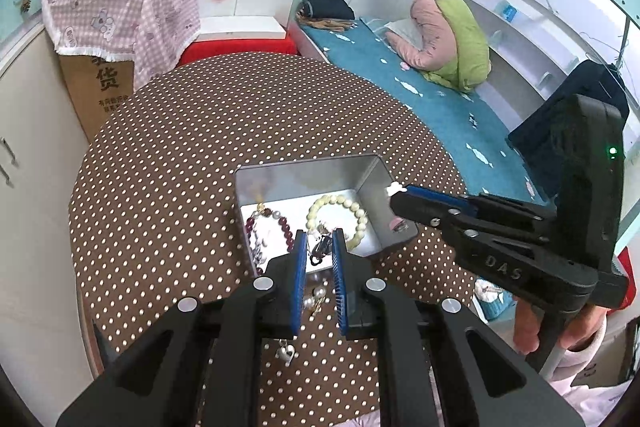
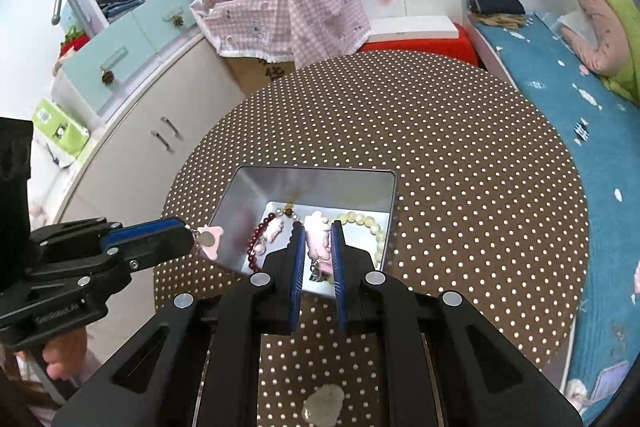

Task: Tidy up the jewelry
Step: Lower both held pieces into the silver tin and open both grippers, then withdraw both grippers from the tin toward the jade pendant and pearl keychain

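Left gripper [image 1: 320,245] gripped a pink charm [image 2: 210,241] above the tin [image 1: 372,171]; right gripper [image 2: 316,241] pinched another charm [image 2: 316,237] inside. I judged: lower to tin floor, then release, clear of bracelets [image 1: 340,213].

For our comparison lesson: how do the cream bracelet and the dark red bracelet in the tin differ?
Colour: the cream bracelet is pale throughout; the dark red bracelet mixes maroon beads with a few white ones. Place: the cream bracelet lies right in the tin, the dark red bracelet left. Shape: cream forms a round ring; dark red a narrower loop. Both are beaded loops inside the tin.
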{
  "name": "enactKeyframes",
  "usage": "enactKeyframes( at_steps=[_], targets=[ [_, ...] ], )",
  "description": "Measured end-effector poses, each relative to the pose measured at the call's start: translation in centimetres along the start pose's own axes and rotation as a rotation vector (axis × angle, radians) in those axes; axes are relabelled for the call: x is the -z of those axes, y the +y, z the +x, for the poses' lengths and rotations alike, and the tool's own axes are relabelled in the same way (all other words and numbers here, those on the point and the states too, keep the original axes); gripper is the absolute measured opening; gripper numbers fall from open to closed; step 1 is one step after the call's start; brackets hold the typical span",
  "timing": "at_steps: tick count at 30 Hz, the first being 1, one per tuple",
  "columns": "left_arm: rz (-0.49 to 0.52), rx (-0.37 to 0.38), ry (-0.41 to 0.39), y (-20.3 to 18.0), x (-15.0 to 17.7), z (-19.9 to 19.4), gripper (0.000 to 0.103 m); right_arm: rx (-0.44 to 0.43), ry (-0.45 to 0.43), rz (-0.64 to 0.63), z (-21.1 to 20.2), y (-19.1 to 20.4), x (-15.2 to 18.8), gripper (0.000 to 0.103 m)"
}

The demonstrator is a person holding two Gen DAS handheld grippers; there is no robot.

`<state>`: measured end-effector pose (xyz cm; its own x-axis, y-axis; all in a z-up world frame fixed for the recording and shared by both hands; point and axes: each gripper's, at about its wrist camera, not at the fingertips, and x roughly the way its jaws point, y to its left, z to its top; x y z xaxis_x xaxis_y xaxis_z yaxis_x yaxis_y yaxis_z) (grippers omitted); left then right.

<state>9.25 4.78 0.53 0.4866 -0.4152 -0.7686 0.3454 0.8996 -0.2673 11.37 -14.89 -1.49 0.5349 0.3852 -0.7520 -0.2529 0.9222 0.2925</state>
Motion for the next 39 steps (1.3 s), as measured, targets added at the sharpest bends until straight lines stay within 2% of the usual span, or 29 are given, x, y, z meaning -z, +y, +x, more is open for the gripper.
enactKeyframes(
  at_steps=[14,16,17,18,19,20,21,23,28,31,39],
  targets=[
    [-0.028,-0.002,0.051,1.1,-1.7,3.4,0.012,-0.027,0.023,0.047,2.7,-1.4,-1.2,0.016],
    [-0.019,-0.029,0.031,1.1,-1.9,3.3,0.015,-0.034,0.025,0.051,2.7,-1.6,-1.3,0.016],
    [-0.024,-0.027,0.033,1.1,-2.0,3.4,0.025,-0.031,0.027,0.054,2.7,-1.7,-1.4,0.016],
    [-0.027,-0.02,0.031,1.2,-2.1,3.3,0.029,-0.023,0.028,0.059,2.7,-1.8,-1.4,0.02],
    [-0.028,-0.017,0.021,1.3,-2.1,3.2,0.034,-0.015,0.029,0.063,2.6,-1.9,-1.4,0.036],
    [-0.027,-0.026,0.017,1.3,-2.1,3.2,0.035,-0.001,0.024,0.071,2.5,-2.1,-1.4,0.048],
    [-0.029,-0.034,0.018,1.4,-2.1,3.2,0.035,0.012,0.007,0.08,2.2,-2.3,-1.4,0.066],
    [-0.038,-0.031,0.023,1.6,-2.0,3.2,0.035,0.03,-0.013,0.092,1.9,-2.6,-1.5,0.067],
    [-0.06,-0.04,0.029,2.1,-1.8,3.1,0.035,0.044,0.001,0.128,1.9,-3.8,-1.2,0.067],
    [-0.061,-0.039,0.022,2.2,-1.5,2.8,0.045,0.044,0.012,0.143,2.0,-4.3,-0.7,0.067],
    [-0.051,-0.042,0.005,1.8,-0.6,1.6,0.045,0.073,0.013,0.149,1.1,-4.2,0.7,0.067]
  ],
)
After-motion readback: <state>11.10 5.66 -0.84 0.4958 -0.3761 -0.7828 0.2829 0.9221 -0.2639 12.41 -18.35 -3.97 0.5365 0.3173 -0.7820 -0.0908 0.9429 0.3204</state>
